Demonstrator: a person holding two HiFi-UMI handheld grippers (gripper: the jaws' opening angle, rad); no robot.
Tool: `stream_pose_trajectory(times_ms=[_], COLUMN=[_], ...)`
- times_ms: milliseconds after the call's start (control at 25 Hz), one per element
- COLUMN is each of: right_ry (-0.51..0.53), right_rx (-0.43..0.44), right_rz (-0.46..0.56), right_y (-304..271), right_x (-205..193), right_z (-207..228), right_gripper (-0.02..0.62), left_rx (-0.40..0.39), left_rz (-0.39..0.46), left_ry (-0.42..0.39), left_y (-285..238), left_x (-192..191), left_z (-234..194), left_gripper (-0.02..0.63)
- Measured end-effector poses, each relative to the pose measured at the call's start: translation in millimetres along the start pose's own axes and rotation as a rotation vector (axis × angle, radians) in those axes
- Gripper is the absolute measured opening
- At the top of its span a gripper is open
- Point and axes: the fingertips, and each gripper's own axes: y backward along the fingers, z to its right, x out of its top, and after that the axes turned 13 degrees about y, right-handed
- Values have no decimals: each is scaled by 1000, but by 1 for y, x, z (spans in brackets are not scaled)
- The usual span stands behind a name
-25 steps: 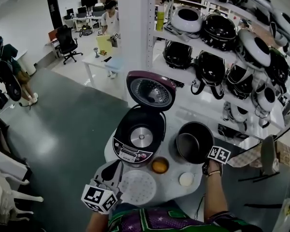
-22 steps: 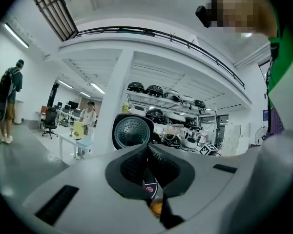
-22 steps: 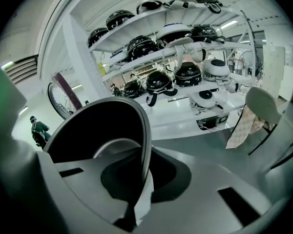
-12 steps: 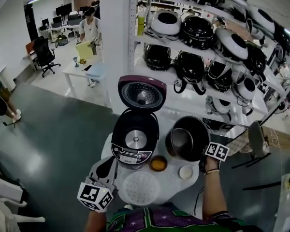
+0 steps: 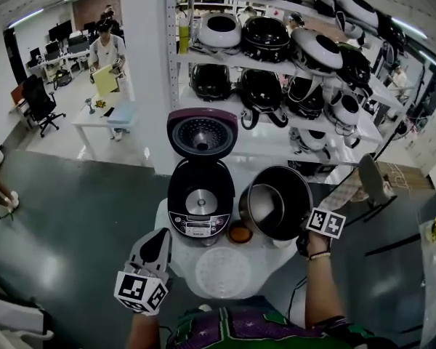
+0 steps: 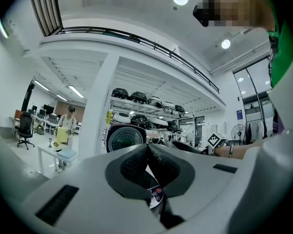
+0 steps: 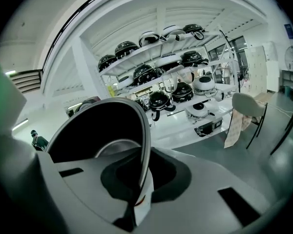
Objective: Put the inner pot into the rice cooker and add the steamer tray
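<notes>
The right tongs are pinching the rim of the pot. Over the last second they have been lifting it off the counter, and it is now hanging tipped just beside the open cooker. The first step is probably nearing its end, with only the lowering into the well remaining. The left tongs are pressed together on nothing, drifting at the counter's edge. Showing: one cooker, one pot, one tray lying flat, one orange bowl
</notes>
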Motion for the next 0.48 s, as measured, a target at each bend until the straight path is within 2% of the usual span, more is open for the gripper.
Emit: stream_pose_trajectory(times_ms=[240, 480], right_ry=[17, 67], right_rx=[13, 73], right_rz=[23, 24], right_y=[15, -8], right_x=[9, 44], right_z=[-27, -63], right_gripper=[14, 15], left_rx=[-12, 38], left_rz=[11, 32], left_ry=[39, 52], left_y=[14, 17], left_x=[-8, 5], left_z=[-9, -17], left_gripper=[21, 21])
